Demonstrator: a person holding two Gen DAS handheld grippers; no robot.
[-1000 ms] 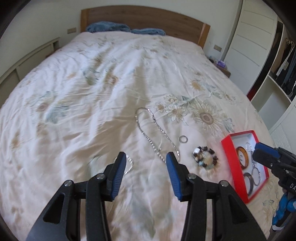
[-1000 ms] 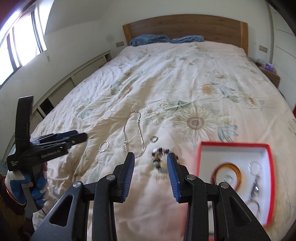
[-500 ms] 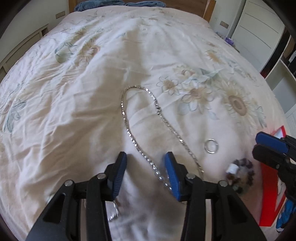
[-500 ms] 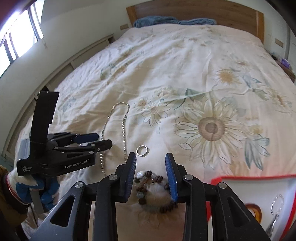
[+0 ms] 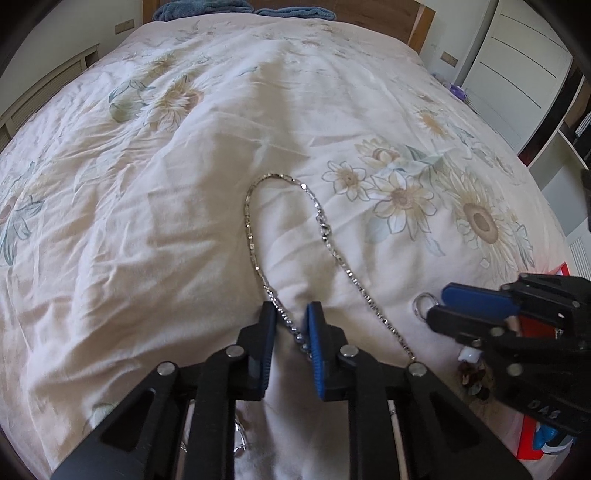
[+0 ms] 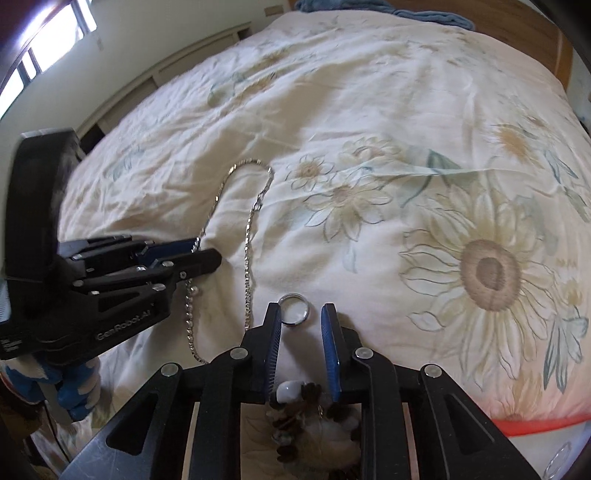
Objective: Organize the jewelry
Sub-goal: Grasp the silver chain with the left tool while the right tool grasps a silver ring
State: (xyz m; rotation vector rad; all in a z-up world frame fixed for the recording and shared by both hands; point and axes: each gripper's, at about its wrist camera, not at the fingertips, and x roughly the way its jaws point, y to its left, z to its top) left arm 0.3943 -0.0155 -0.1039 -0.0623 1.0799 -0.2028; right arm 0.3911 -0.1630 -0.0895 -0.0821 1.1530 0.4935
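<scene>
A silver chain necklace (image 5: 325, 236) lies in a loop on the floral bedspread; it also shows in the right wrist view (image 6: 249, 236). My left gripper (image 5: 290, 319) straddles one strand, jaws narrowed with a small gap, pressed into the cloth. A silver ring (image 6: 293, 314) lies on the bedspread, and my right gripper (image 6: 301, 314) is open around it; the ring also shows in the left wrist view (image 5: 423, 304). A beaded bracelet (image 6: 306, 398) lies under the right gripper's jaws. The red jewelry box (image 6: 532, 424) is at the lower right.
The bed's wooden headboard (image 5: 369, 14) and blue pillows (image 5: 207, 7) are at the far end. White wardrobe doors (image 5: 517, 55) stand to the right. A small silver bracelet (image 5: 240, 439) lies under the left gripper's body.
Both grippers have moved forward and down to the bedspread. The left jaws have narrowed around a necklace strand. The right gripper passed over the beaded bracelet and reached the ring.
</scene>
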